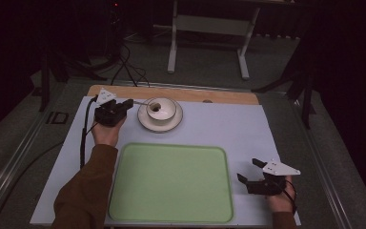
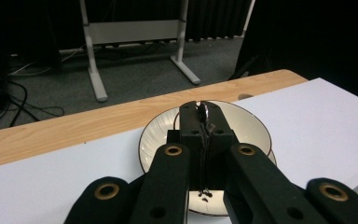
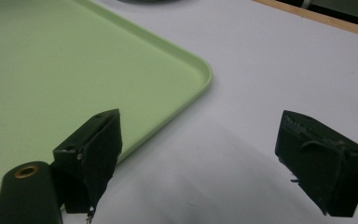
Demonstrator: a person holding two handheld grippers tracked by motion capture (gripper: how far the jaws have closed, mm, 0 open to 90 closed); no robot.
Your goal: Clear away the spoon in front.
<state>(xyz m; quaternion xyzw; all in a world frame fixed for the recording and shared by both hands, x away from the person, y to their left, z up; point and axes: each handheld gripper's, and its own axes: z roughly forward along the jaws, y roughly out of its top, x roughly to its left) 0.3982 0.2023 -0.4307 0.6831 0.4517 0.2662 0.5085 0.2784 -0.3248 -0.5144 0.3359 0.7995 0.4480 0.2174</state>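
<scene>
Steel spoon (image 1: 145, 102) is being pinched by the left gripper (image 1: 129, 103), its handle running along the jaws into the bowl (image 1: 161, 110) near the table's far edge; right gripper (image 1: 249, 171) is being held spread beside the green tray (image 1: 171, 183)

High view looks down; both gripper views (close) share its tray (image 1: 171, 183).
</scene>
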